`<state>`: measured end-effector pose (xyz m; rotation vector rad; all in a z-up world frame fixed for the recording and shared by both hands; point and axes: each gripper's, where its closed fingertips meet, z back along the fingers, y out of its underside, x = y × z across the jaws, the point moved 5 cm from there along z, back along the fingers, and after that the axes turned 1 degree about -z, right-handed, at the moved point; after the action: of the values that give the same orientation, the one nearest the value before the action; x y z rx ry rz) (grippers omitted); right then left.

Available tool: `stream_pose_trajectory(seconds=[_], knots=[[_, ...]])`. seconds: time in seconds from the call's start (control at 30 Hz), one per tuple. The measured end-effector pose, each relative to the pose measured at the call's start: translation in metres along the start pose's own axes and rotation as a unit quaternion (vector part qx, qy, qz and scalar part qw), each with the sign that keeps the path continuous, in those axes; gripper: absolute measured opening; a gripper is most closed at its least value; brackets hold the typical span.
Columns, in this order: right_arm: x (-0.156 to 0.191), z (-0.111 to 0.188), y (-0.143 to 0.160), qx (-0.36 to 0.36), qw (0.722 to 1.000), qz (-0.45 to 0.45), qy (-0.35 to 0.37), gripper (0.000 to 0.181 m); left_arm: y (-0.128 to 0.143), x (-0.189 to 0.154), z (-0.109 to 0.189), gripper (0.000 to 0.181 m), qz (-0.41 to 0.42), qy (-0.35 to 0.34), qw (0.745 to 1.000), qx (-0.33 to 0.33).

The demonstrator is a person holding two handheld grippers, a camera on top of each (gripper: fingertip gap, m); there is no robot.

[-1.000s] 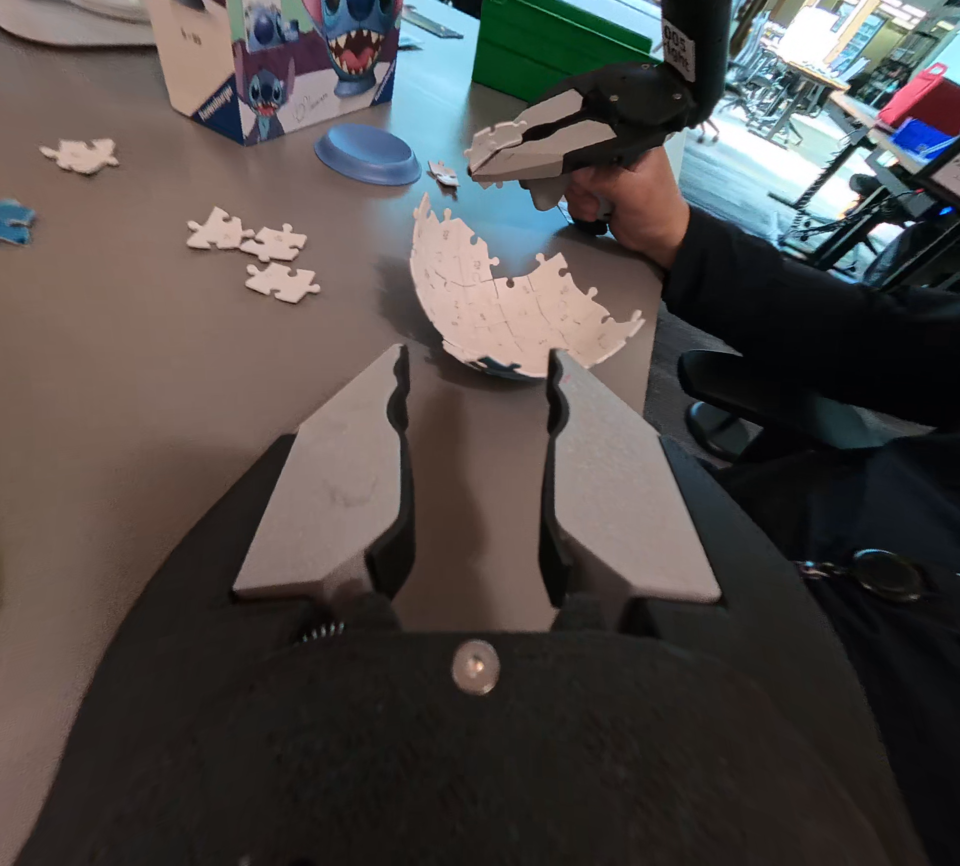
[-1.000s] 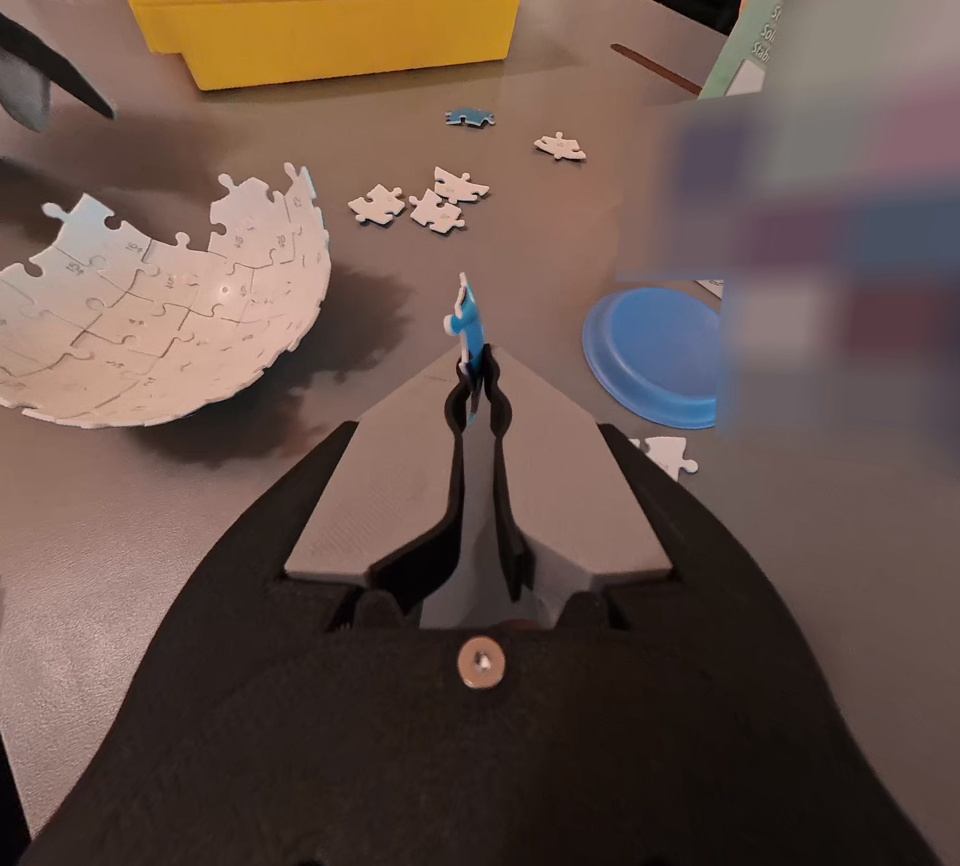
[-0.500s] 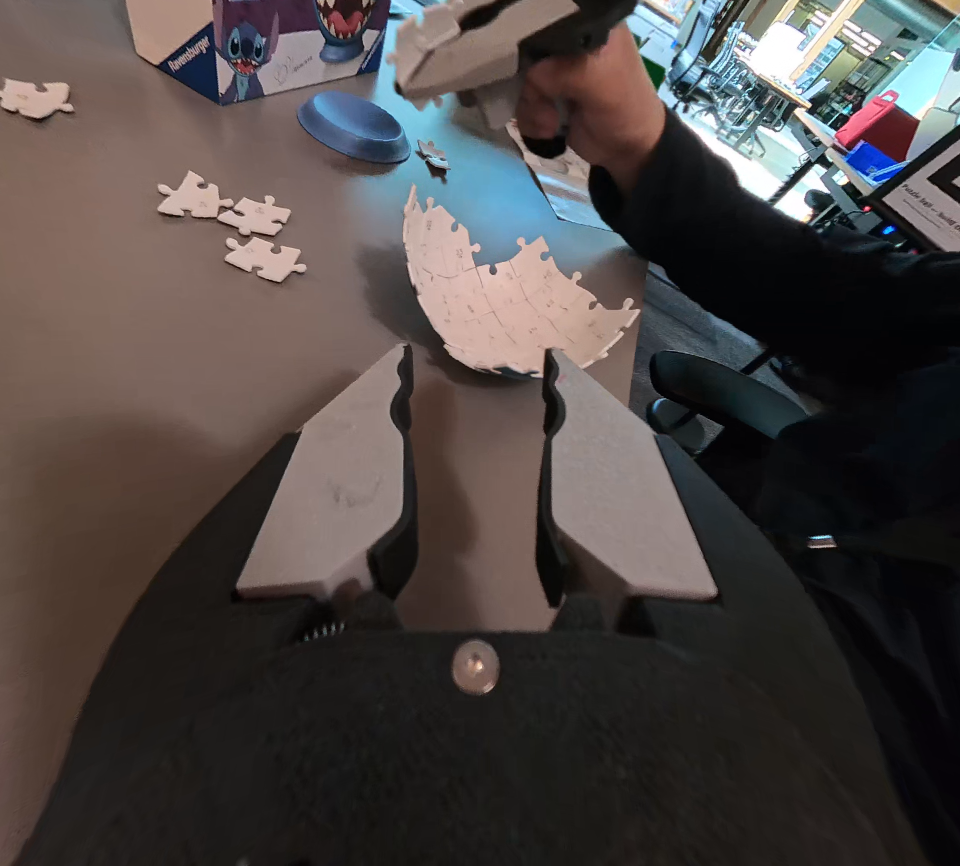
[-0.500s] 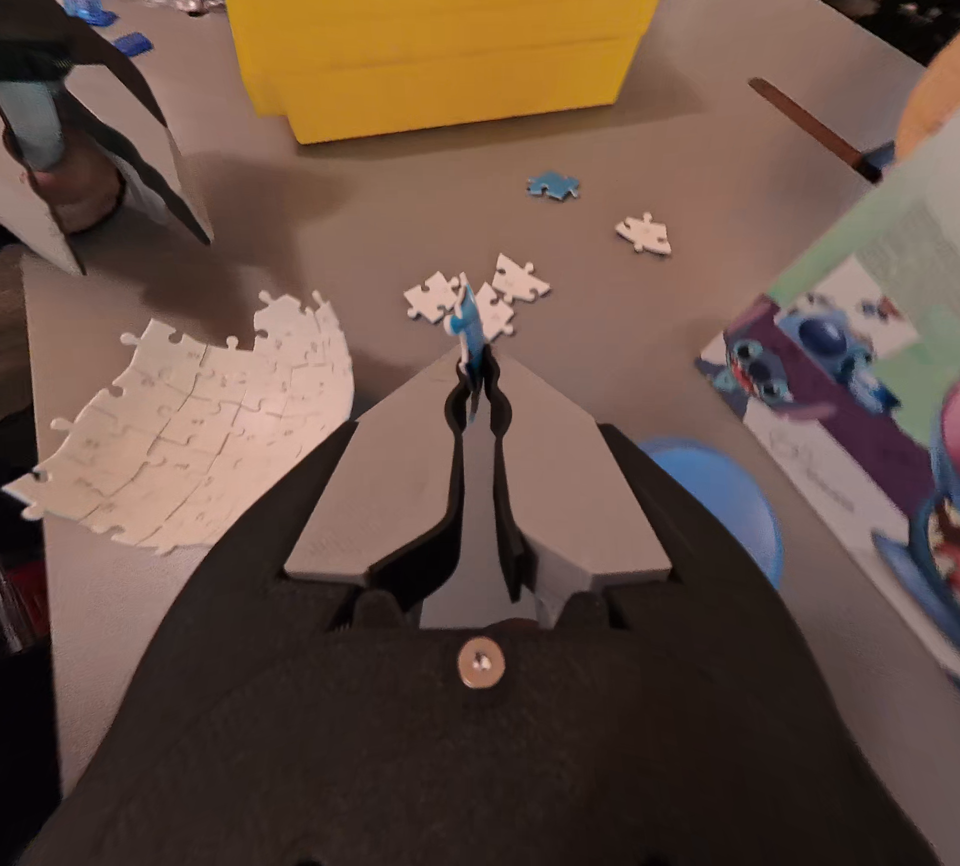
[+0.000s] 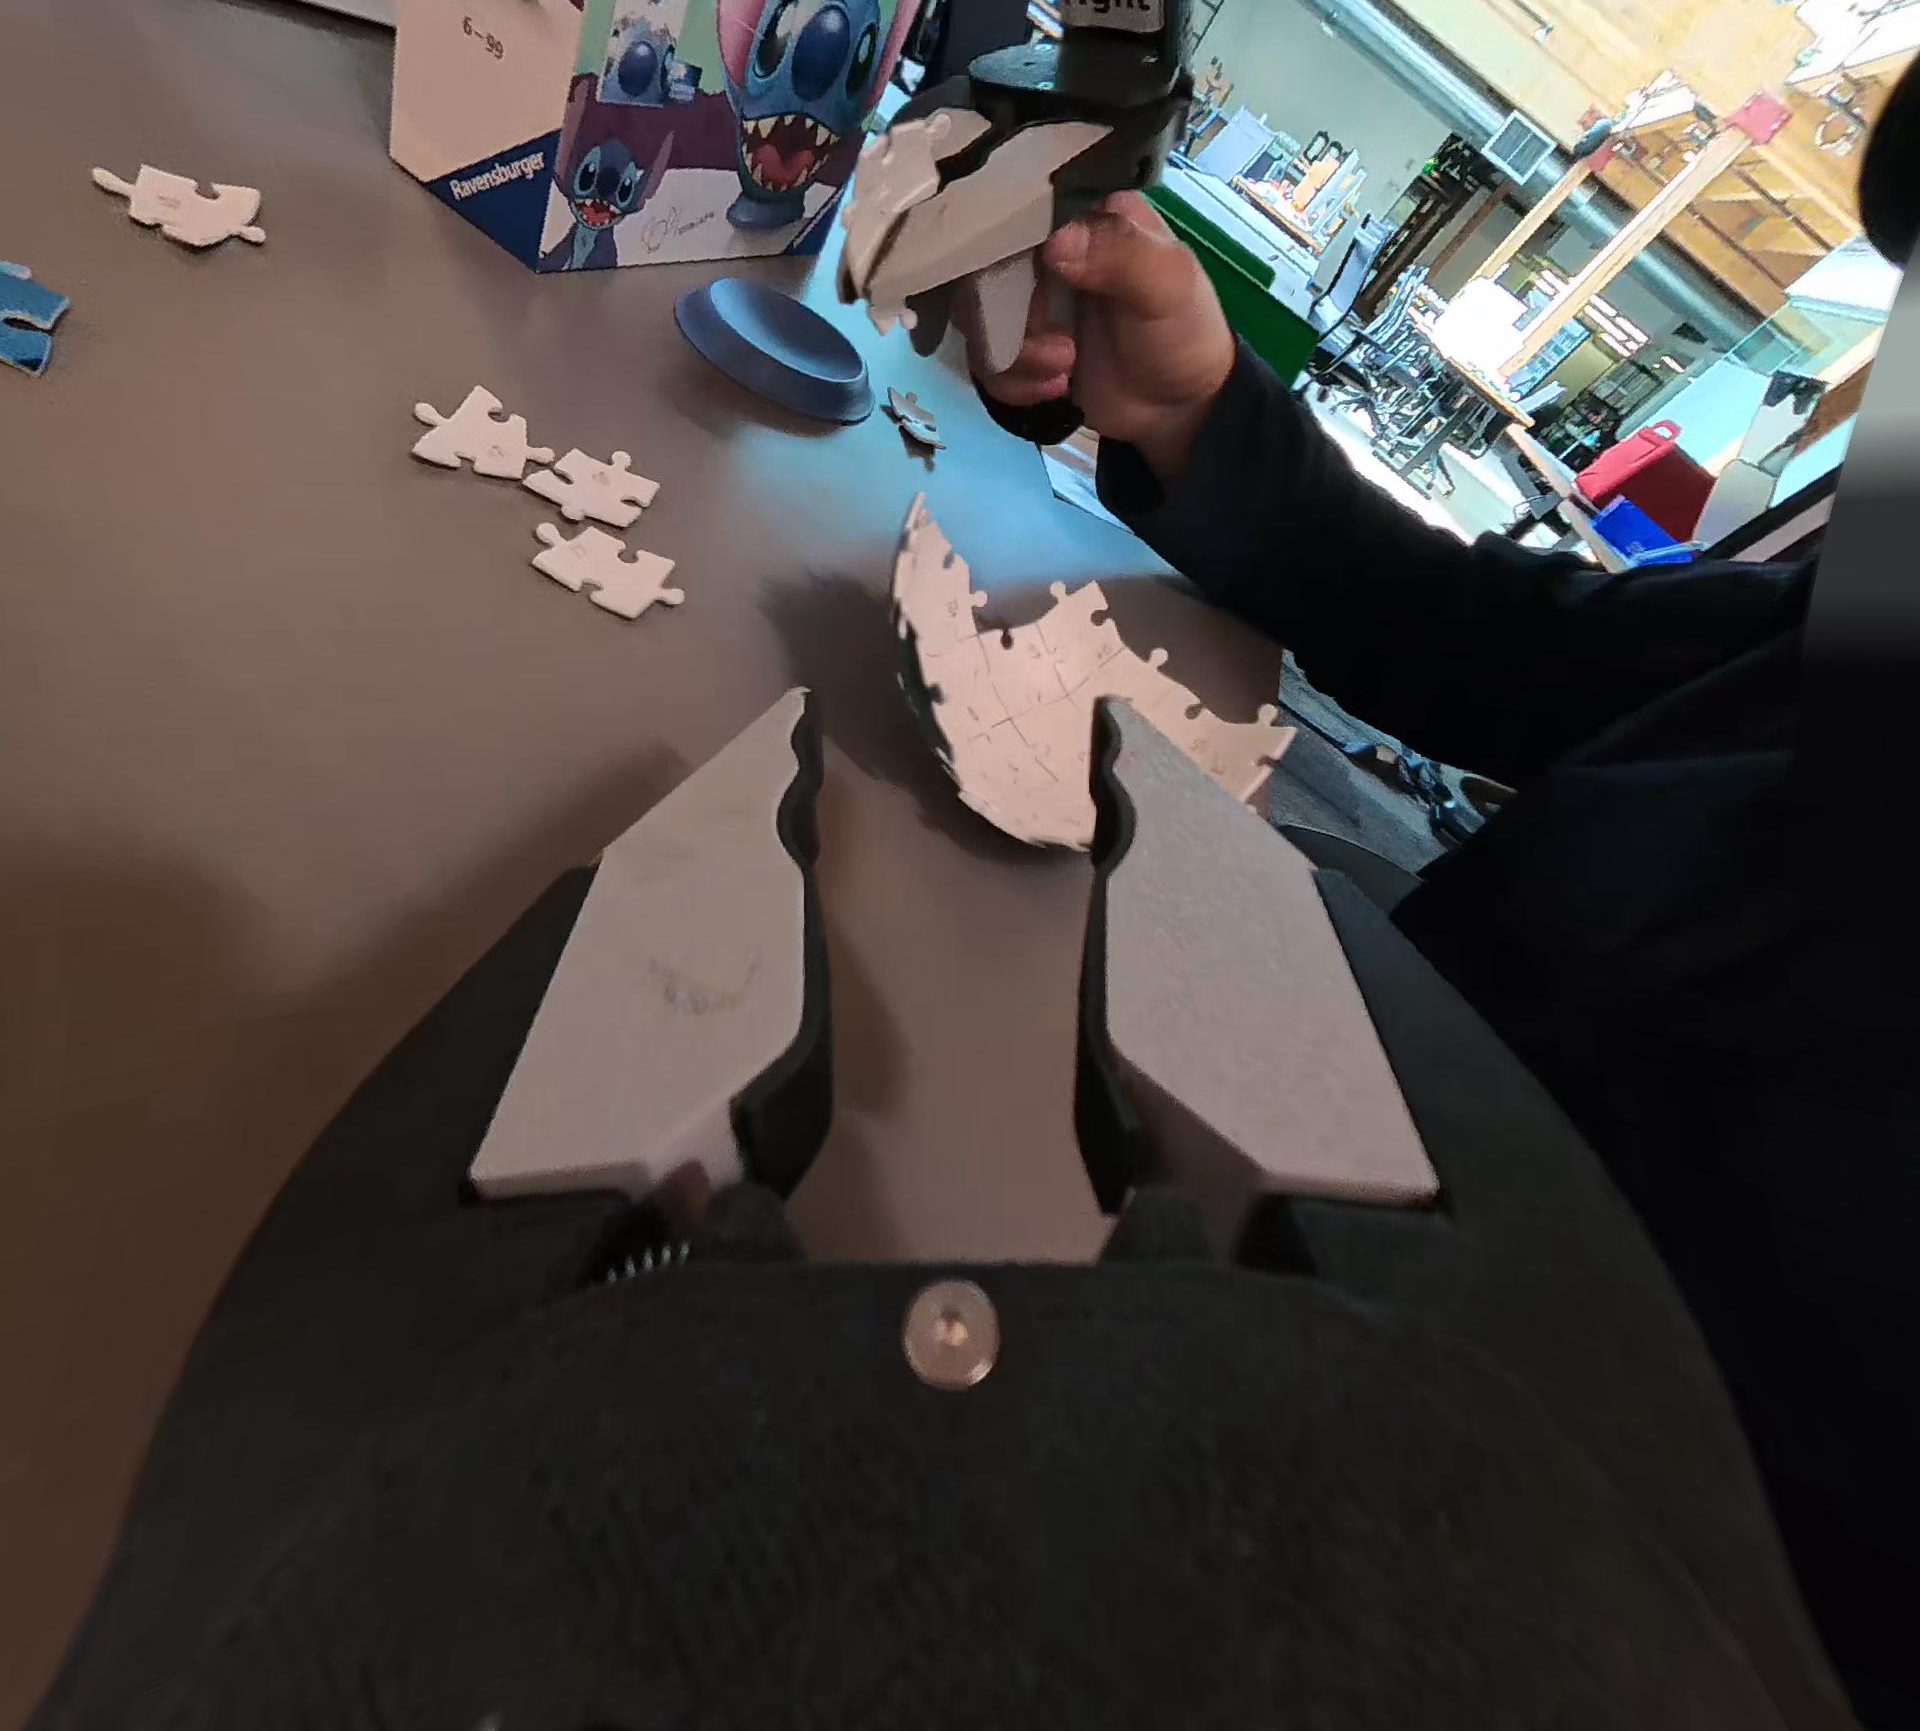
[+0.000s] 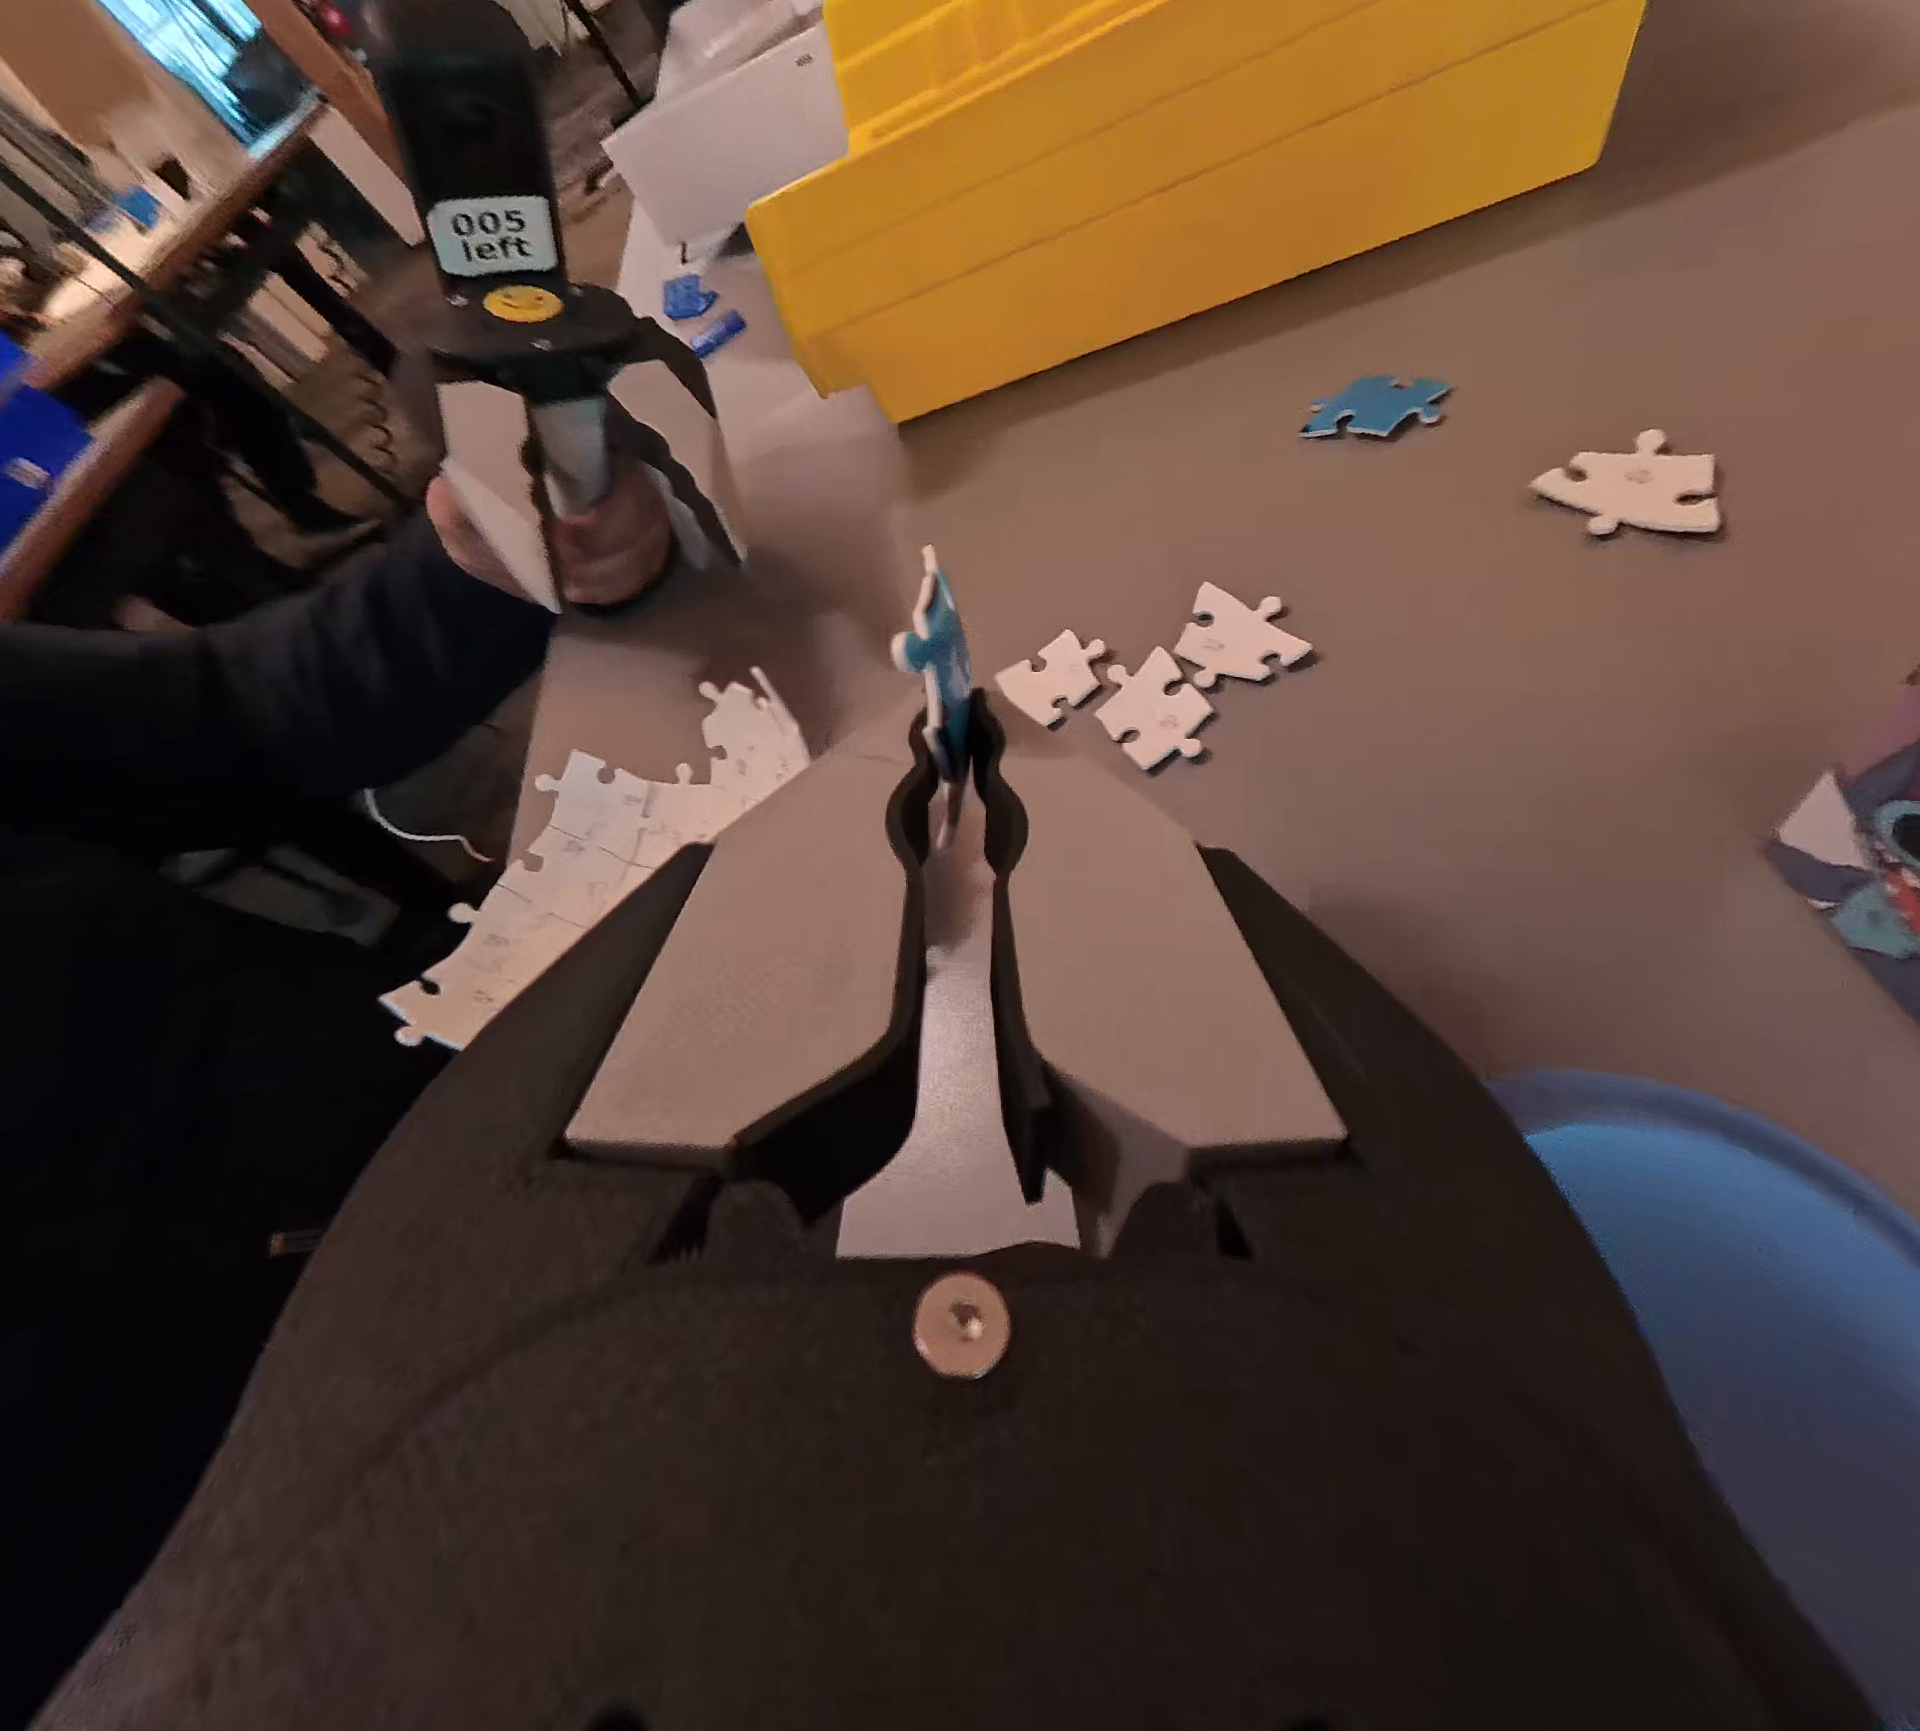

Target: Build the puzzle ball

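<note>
My right gripper [image 6: 948, 725] is pinched onto a puzzle piece [image 6: 940, 642], edge-on to me, blue face barely readable. The half-built ball shell [image 5: 1049, 725] rests on the grey table [image 5: 312, 746], and my left gripper [image 5: 951, 751], fingers spread and holding nothing, hides the shell's near rim. Beyond the shell lie three loose white pieces [image 5: 561, 497] and a blue stand [image 5: 774, 351], the picture box [image 5: 644, 19] cut off at the top.
</note>
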<state>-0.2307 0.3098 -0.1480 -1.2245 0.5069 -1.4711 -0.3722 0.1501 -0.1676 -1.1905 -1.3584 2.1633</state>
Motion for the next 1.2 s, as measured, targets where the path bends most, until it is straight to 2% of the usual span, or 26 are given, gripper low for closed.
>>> stream_pose_trajectory(seconds=[0.2, 0.3, 0.5, 0.53, 0.6, 0.63, 0.77, 1.0, 1.2], knots=[[0.008, -0.006, 0.008, 0.029, 1.000, -0.010, -0.008, 0.001, -0.002, 0.017, -0.016, 0.045, 0.040, -0.040, 0.997, 0.050], [0.013, -0.009, 0.011, 0.045, 0.999, 0.001, 0.002, 0.003, -0.009, 0.015, -0.027, 0.052, 0.080, -0.008, 0.993, 0.087], [0.008, -0.008, 0.024, 0.086, 0.996, -0.031, 0.001, 0.005, -0.005, 0.015, -0.062, 0.054, 0.029, -0.005, 0.982, 0.186], [0.006, -0.008, 0.026, 0.092, 0.995, -0.042, 0.000, 0.005, -0.004, 0.014, -0.065, 0.046, 0.021, -0.004, 0.980, 0.196], [0.001, -0.008, 0.035, 0.115, 0.991, -0.067, -0.010, 0.006, 0.000, 0.014, -0.068, 0.011, 0.004, -0.005, 0.978, 0.210], [0.001, -0.009, 0.040, 0.131, 0.988, -0.082, -0.020, 0.007, 0.001, 0.016, -0.069, 0.004, -0.003, -0.014, 0.977, 0.213], [0.002, -0.014, 0.056, 0.177, 0.976, -0.112, -0.052, 0.009, 0.006, 0.018, -0.069, 0.002, -0.009, -0.035, 0.976, 0.214], [0.005, -0.014, 0.053, 0.163, 0.973, -0.135, -0.094, 0.009, 0.008, 0.013, -0.056, 0.011, 0.041, -0.022, 0.983, 0.176], [-0.005, -0.018, 0.061, 0.187, 0.973, -0.126, -0.047, 0.010, 0.018, 0.010, -0.050, 0.010, 0.051, -0.014, 0.984, 0.171]])
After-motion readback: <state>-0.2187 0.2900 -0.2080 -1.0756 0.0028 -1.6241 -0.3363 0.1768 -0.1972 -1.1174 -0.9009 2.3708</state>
